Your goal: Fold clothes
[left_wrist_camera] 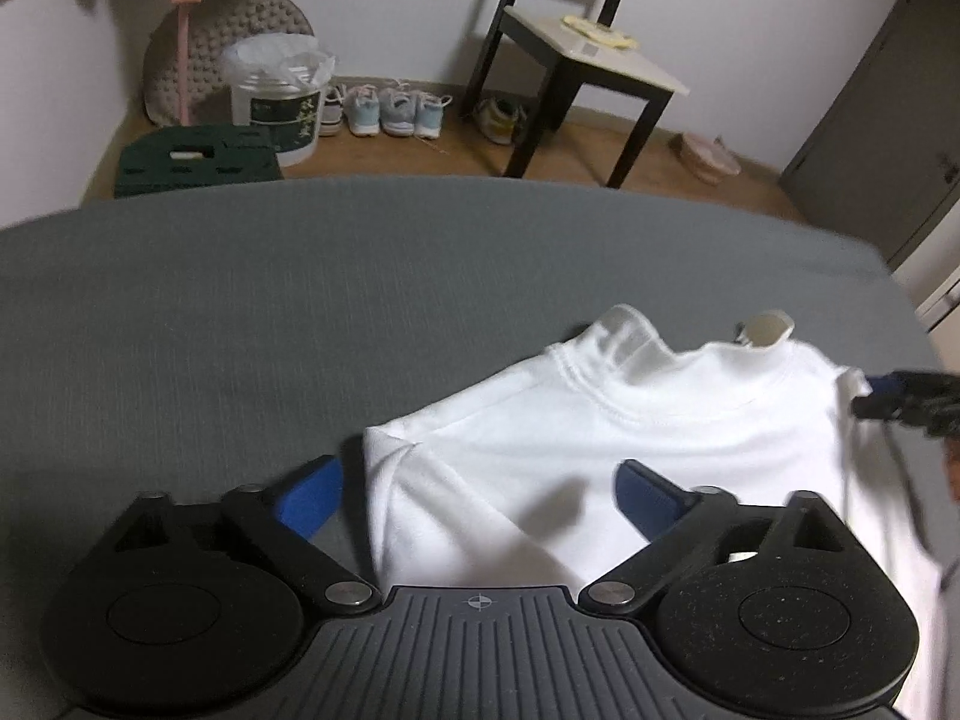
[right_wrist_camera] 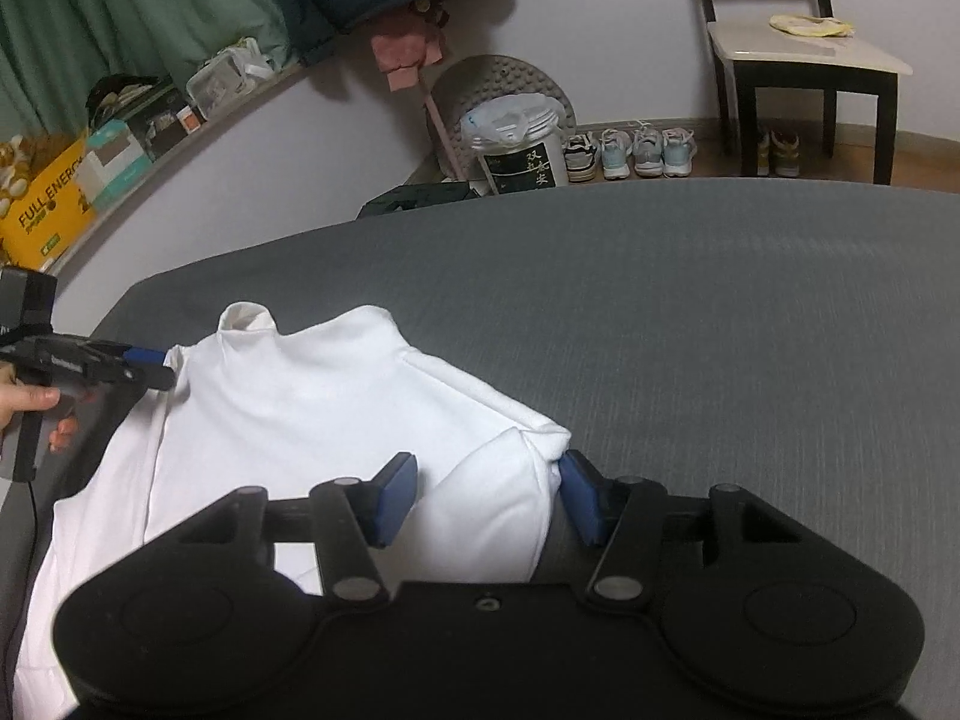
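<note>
Grey cloth covers the surface (left_wrist_camera: 240, 300), with a chair (left_wrist_camera: 576, 48) and shoes (left_wrist_camera: 390, 111) against the far wall. On it we see a white shirt (left_wrist_camera: 600, 438) lying flat, collar toward the far side, one edge already turned in. Our left tongs (left_wrist_camera: 477, 495) stand apart over its left corner; our right tongs (right_wrist_camera: 486, 498) are likewise apart, straddling its right corner without clamping. We judge the shirt light, soft and limp, best pinched at corners or seams.
</note>
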`<state>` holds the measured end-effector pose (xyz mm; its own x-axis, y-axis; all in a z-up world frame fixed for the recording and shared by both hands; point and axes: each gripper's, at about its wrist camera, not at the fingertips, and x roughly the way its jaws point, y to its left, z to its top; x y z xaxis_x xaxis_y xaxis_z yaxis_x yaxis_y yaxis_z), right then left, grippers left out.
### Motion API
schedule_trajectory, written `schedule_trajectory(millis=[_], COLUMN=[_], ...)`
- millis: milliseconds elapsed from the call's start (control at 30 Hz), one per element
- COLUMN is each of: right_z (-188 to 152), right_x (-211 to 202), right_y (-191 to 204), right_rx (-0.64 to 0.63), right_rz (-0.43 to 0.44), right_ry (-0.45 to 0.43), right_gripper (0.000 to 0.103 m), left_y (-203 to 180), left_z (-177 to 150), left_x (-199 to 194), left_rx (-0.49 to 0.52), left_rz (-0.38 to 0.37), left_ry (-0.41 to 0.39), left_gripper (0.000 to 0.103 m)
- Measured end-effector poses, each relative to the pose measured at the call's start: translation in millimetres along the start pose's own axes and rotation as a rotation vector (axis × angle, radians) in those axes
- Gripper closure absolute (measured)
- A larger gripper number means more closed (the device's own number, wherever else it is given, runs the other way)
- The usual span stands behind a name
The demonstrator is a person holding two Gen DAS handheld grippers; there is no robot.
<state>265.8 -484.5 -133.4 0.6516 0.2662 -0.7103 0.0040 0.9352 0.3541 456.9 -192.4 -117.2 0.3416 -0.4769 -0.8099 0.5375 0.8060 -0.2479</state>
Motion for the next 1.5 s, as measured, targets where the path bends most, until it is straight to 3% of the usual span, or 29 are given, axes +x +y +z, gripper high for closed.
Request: schedule_trajectory(millis=[67,100,133,267,333,567,667,733,933,1167,1233,1333,1500], right_z=[-1,-1,-2,-3,-3,-10,-13,-14,-20,-67,-91,-134,-199], right_x=[-1,-2,-2,-3,-1,2,-8,-17,-66,-141,-162,-184,-187], right_y=[-2,-3,-5,-7,-7,-3,6,12,43,87,100,114,127], right_rx=[0.002,0.007,0.011,0.024,0.035,0.095,0.064,0.032,-0.100,-0.170,-0.183,-0.192,-0.230], right_rz=[0.005,0.009,0.012,0.021,0.011,-0.037,-0.049,-0.054,-0.013,0.105,0.129,0.152,0.126], right_ry=[0.007,0.006,0.006,-0.005,-0.013,-0.071,-0.107,-0.132,-0.198,-0.264,-0.255,-0.197,-0.025], right_gripper=[0.066,0.067,0.068,0.075,0.081,0.094,0.095,0.096,0.096,0.096,0.096,0.096,0.096], left_y=[1,5,9,9,10,3,-1,-2,-6,-10,-7,-7,-9], left_z=[2,3,4,0,0,-7,-15,-18,-32,-96,-127,-181,-257], left_x=[-4,-6,-8,-11,-11,-11,-16,-27,-87,-171,-191,-213,-222], left_rx=[-0.010,-0.025,-0.040,0.012,0.004,-0.006,-0.001,0.005,0.030,0.078,0.084,0.110,0.127], left_rz=[0.019,0.022,0.025,0.015,0.047,0.105,0.127,0.121,0.004,-0.119,-0.164,-0.205,-0.215], left_ry=[0.001,0.003,0.005,0.016,0.004,-0.078,-0.120,-0.163,-0.284,-0.410,-0.413,-0.381,-0.285], left_gripper=[0.029,0.056,0.069,0.074,0.093,0.097,0.098,0.098,0.098,0.098,0.098,0.098,0.098])
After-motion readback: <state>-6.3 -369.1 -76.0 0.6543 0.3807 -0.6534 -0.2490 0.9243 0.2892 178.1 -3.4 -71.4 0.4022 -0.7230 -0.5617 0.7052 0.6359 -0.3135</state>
